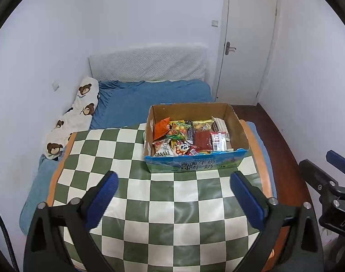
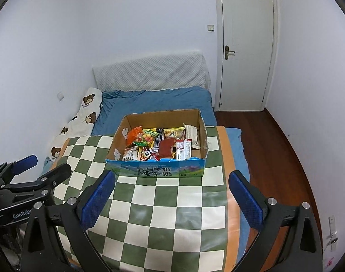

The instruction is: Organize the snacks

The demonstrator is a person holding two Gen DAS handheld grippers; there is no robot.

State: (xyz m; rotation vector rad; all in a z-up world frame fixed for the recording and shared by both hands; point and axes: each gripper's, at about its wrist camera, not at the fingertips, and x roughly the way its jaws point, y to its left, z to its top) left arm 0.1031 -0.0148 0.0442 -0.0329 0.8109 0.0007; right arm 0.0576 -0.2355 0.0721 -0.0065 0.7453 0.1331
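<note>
An open cardboard box [image 1: 238, 124] [image 2: 201, 122] with a blue printed front stands on the far part of the green-and-white checked cloth [image 1: 163, 204] [image 2: 163, 210]. Inside it lie several snack packets [image 1: 186, 139] [image 2: 158, 145]: an orange bag, yellow and red wrappers, white cartons. My left gripper [image 1: 174, 178] hovers above the cloth, short of the box, open with nothing between its blue pads. Held back from the box the same way, my right gripper [image 2: 172, 176] is open and empty too. Each gripper shows at the edge of the other's view.
The cloth covers a low table set on a blue bed [image 1: 154, 99] [image 2: 156, 102]. A bear-print pillow [image 1: 74, 113] lies along the left wall, a white cushion [image 1: 149, 63] at the headboard. To the right are wood floor [image 2: 274, 149] and a shut white door [image 2: 245, 45].
</note>
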